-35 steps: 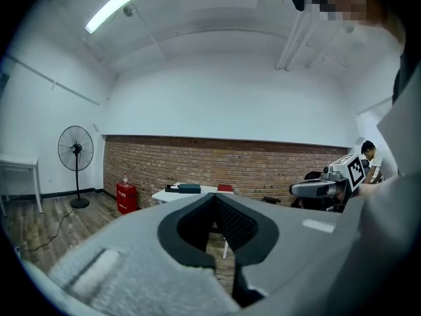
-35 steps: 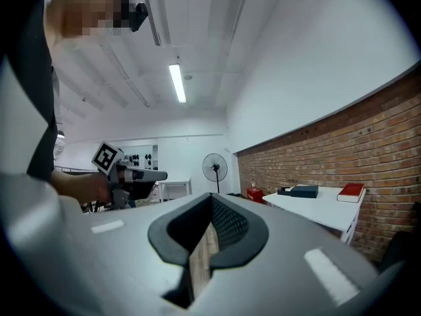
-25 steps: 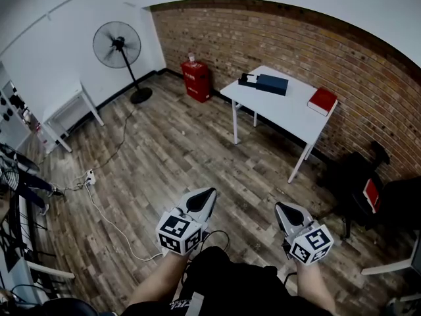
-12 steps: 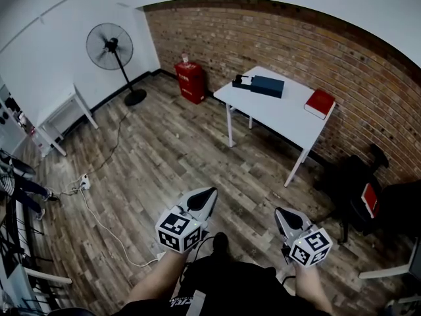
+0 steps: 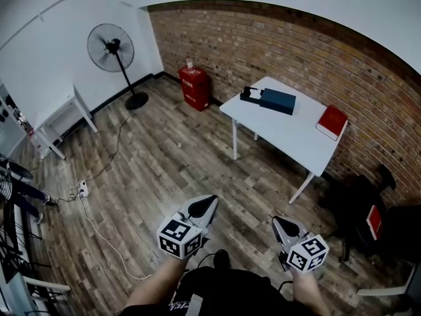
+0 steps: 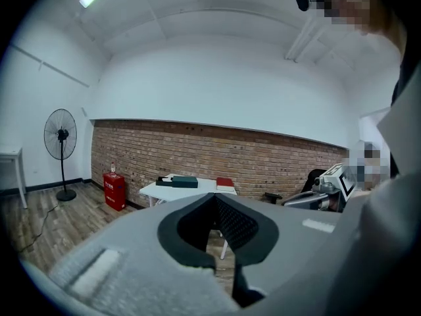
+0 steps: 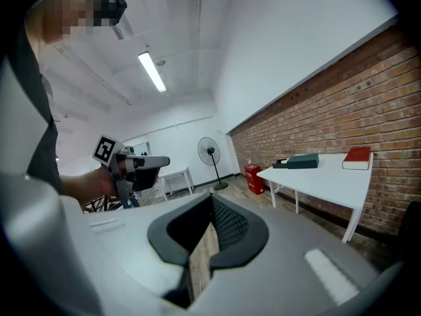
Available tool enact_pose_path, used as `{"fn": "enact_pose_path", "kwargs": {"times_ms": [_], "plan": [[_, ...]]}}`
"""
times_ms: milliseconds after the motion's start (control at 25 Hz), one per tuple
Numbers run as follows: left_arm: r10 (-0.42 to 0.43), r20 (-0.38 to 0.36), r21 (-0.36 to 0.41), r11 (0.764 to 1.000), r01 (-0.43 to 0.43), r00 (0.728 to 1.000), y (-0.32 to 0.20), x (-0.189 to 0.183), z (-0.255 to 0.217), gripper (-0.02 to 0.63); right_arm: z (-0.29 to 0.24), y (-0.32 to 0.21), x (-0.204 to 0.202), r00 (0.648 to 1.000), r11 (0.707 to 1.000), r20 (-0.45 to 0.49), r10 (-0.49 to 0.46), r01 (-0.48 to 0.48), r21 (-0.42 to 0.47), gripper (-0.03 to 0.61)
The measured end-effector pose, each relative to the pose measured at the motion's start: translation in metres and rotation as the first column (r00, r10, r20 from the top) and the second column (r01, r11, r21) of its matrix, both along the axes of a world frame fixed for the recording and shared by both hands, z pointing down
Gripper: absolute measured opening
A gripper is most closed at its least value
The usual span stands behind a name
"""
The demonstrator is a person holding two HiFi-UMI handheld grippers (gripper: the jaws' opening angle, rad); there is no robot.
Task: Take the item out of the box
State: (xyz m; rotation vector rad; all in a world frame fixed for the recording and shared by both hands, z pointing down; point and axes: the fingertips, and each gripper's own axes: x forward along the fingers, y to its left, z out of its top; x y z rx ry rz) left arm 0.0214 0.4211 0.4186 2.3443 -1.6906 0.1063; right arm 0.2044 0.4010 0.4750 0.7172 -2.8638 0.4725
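2 grey grippers, jaws pressed together, empty — left gripper (image 5: 205, 204), right gripper (image 5: 281, 224). 1 white rectangular desk (image 5: 289, 133) carries 1 flat dark-teal box (image 5: 277, 101) at its left end, 1 red book (image 5: 331, 122) by its right edge

Left gripper (image 5: 208, 201), right gripper (image 5: 281, 222): grey tapered plastic shells, black ribbed pads (image 6: 238, 224), 1 white cube with black square markers (image 5: 179, 236) each. Wearer: black top (image 5: 223, 289).
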Motion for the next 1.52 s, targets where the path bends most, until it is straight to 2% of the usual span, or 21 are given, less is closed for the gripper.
{"fn": "enact_pose_path", "kwargs": {"times_ms": [360, 480, 680, 920, 1080, 1520], "plan": [[0.031, -0.035, 0.002, 1.0, -0.031, 0.999, -0.084, -0.074, 0.009, 0.006, -0.007, -0.088, -0.073, 0.999, 0.999, -0.018, 0.042, -0.042, 0.014, 0.0], [0.054, -0.046, 0.022, 0.998, -0.053, 0.997, -0.103, -0.092, 0.007, 0.006, -0.012, -0.106, -0.094, 0.998, 0.998, -0.034, 0.06, -0.059, 0.025, 0.0], [0.039, -0.097, 0.023, 0.999, -0.037, 0.994, -0.128, -0.122, 0.013, 0.006, -0.009, -0.122, -0.121, 0.997, 0.999, -0.066, 0.044, -0.043, 0.01, 0.0], [0.021, -0.129, 0.0, 1.0, -0.022, 0.991, -0.155, -0.137, 0.029, 0.006, 0.002, -0.159, -0.137, 0.995, 0.999, -0.094, 0.036, -0.037, -0.017, 0.0], [-0.005, -0.135, -0.018, 1.0, 0.002, 0.991, -0.182, -0.146, 0.038, 0.006, 0.007, -0.186, -0.153, 0.996, 0.999, -0.092, -0.006, 0.003, -0.033, 0.0], [-0.011, -0.097, -0.074, 0.997, 0.004, 0.995, -0.317, -0.144, 0.042, 0.006, 0.03, -0.325, -0.163, 0.998, 0.995, -0.055, -0.033, 0.028, -0.101, 0.0]]}}
